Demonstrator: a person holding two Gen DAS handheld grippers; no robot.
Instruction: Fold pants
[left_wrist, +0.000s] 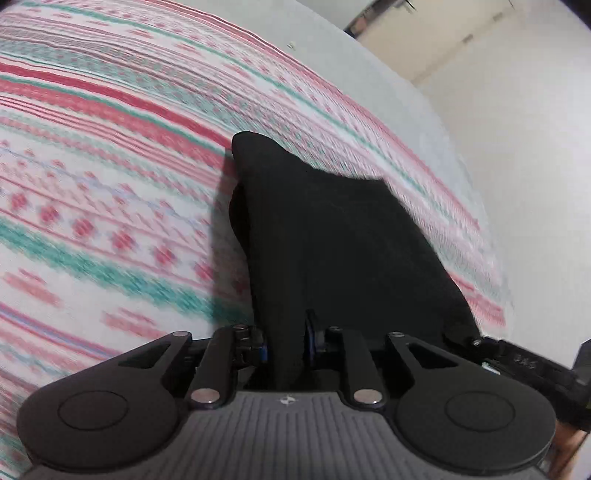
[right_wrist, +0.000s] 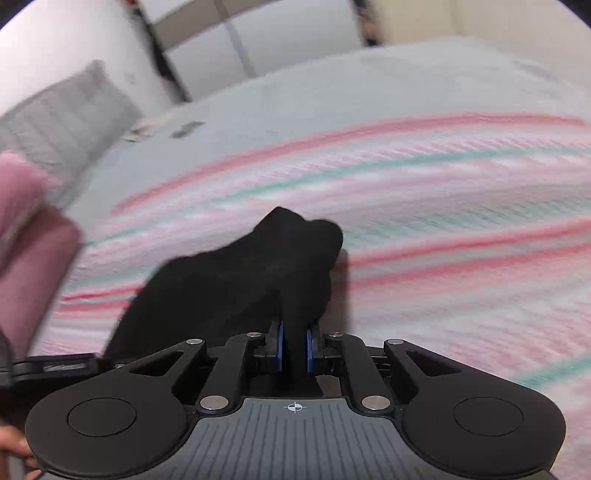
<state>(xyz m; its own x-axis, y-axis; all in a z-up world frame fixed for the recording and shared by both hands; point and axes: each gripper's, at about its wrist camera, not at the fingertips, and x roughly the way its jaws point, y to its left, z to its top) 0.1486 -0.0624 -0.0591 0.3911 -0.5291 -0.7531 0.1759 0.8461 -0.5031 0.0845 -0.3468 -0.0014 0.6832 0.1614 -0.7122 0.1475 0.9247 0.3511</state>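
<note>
Over the striped bedspread (left_wrist: 110, 166), both grippers pinch the black pants (left_wrist: 332, 240): soft, limp cloth, best taken by its edges.

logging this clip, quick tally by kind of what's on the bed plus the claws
black pants: 1, pants, gripped by both claws
claws: 2, left claw and right claw
striped blanket: 1
grey pillow: 1
pink cloth at the left edge: 1
total: 6
</note>
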